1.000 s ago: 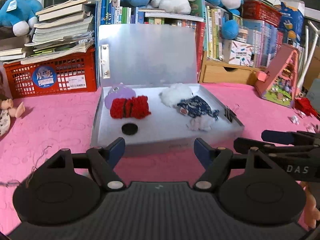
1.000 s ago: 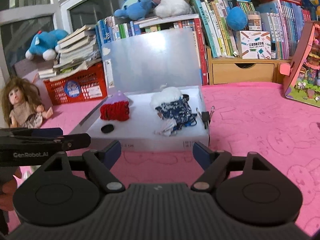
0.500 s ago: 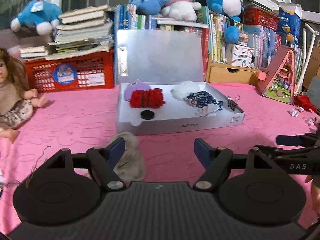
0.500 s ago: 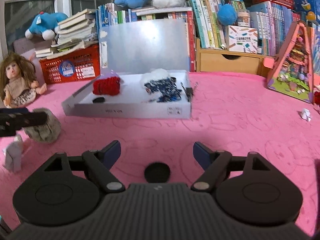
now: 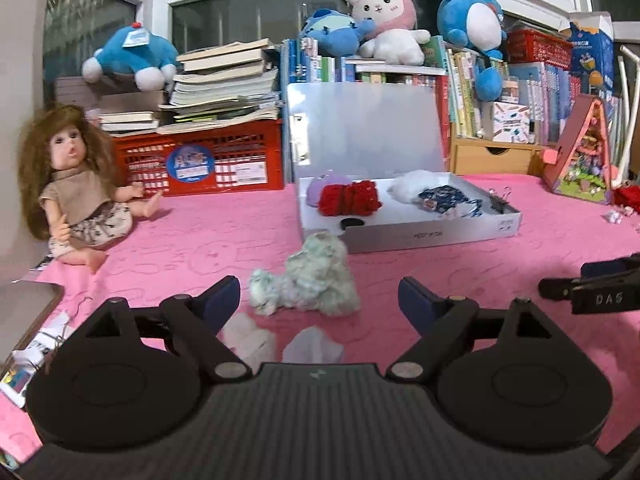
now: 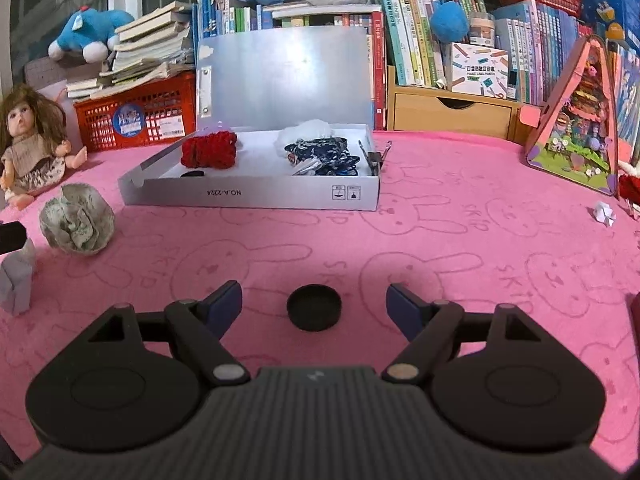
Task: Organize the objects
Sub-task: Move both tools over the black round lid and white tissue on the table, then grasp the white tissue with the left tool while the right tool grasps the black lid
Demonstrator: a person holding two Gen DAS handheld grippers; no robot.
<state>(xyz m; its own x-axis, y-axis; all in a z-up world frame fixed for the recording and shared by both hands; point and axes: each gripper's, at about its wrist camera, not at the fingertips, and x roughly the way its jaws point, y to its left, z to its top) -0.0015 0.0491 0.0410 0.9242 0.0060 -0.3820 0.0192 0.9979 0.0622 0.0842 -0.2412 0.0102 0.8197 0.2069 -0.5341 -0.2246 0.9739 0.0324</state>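
Observation:
An open silver box with raised lid sits on the pink cloth; inside lie a red knit piece, a white fluffy item, a blue patterned cloth and a black cap. A grey-green fuzzy ball lies in front of the box. My left gripper is open just behind the ball. My right gripper is open, with a second black cap on the cloth between its fingertips.
A doll sits at the left. A red crate with books, shelves of books, plush toys and a wooden drawer line the back. A pink triangular toy house stands at the right. White paper scraps lie near my left gripper.
Both grippers have pulled back from the box toward the table's front. The fuzzy ball has come into the left view, and the loose black cap now lies between my right fingers.

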